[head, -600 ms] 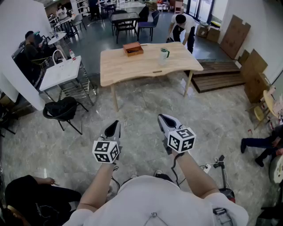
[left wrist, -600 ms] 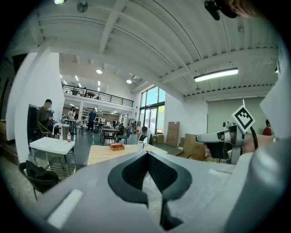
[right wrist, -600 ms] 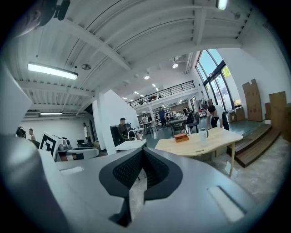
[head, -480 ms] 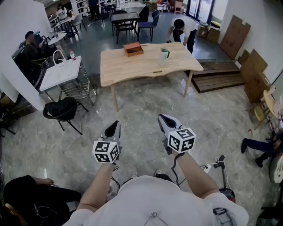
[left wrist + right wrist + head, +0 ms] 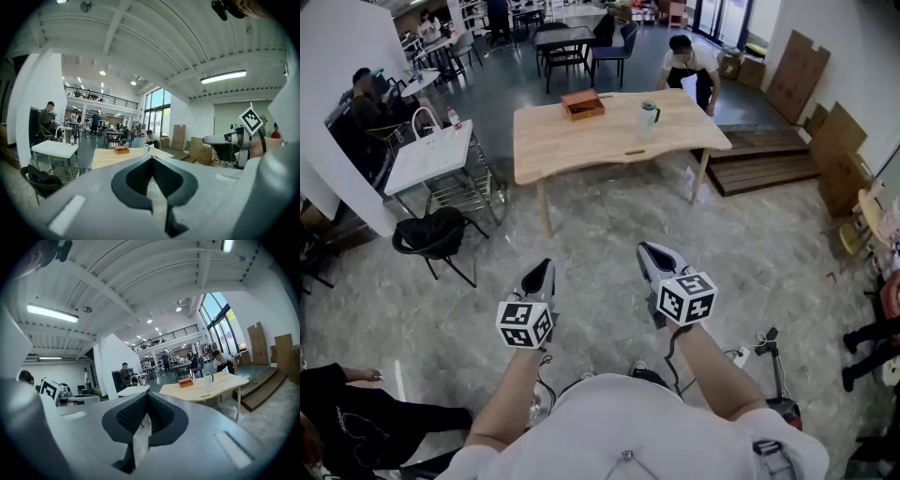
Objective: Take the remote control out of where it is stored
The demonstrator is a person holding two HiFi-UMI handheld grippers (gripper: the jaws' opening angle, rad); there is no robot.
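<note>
No remote control shows in any view. A light wooden table (image 5: pixel 609 141) stands well ahead of me, with a brown wooden box (image 5: pixel 582 103) and a white mug (image 5: pixel 649 114) on it. My left gripper (image 5: pixel 541 269) and right gripper (image 5: pixel 650 252) hang side by side over the grey stone floor, far short of the table. Both are shut with nothing between the jaws. In the left gripper view the left gripper (image 5: pixel 152 157) points toward the box (image 5: pixel 121 149). In the right gripper view the right gripper (image 5: pixel 146 394) faces the table (image 5: pixel 211 387), box (image 5: pixel 185 382) and mug (image 5: pixel 207 378).
A small white table (image 5: pixel 431 155) and a black chair (image 5: pixel 436 234) stand at the left. A person in black (image 5: pixel 356 412) crouches at the lower left. Another person (image 5: pixel 689 66) leans behind the wooden table. Wooden pallets (image 5: pixel 769 164) lie at its right; cables and a power strip (image 5: pixel 748 352) lie by my right side.
Both grippers have held almost still. The person behind the table has straightened and shifted right. The people at the lower left and right edge have moved outward.
</note>
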